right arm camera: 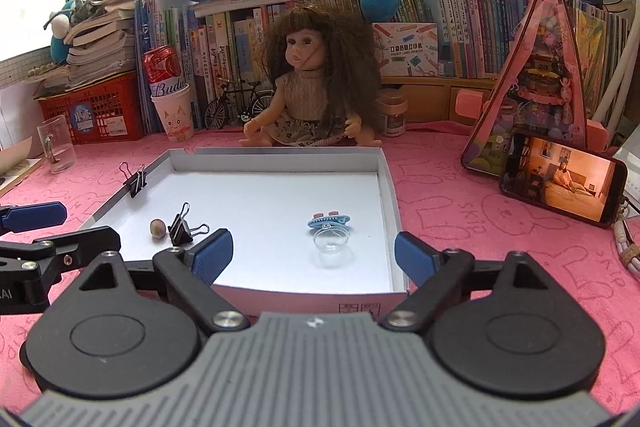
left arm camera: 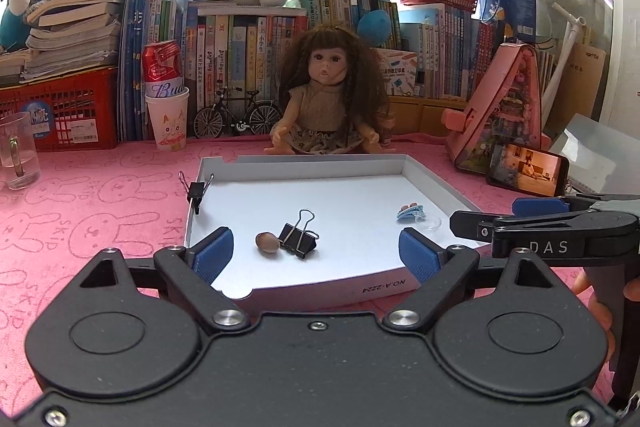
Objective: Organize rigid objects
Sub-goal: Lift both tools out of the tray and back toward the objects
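Note:
A shallow white box lid [left arm camera: 304, 165] [right arm camera: 276, 155] lies on the pink cloth. Inside it rest a black binder clip [left arm camera: 298, 237] [right arm camera: 182, 227], a brown nut [left arm camera: 267, 242] [right arm camera: 157, 227], a blue hair clip [left arm camera: 410, 209] [right arm camera: 329, 219] and a small clear dome [left arm camera: 430, 223] [right arm camera: 331, 242]. A second black binder clip [left arm camera: 196, 191] [right arm camera: 135, 179] is clamped on the lid's left wall. My left gripper [left arm camera: 316, 255] stands open above the lid's near edge with nothing between its blue pads. My right gripper [right arm camera: 314, 253] is open too, near the front right corner, and empty.
A doll [left arm camera: 328, 95] sits behind the lid, with books, plush toys and a toy bicycle [left arm camera: 236, 115] along the back. A glass mug [left arm camera: 18, 151] stands at left. A phone [right arm camera: 560, 183] leans on a pink toy house [right arm camera: 536, 87] at right.

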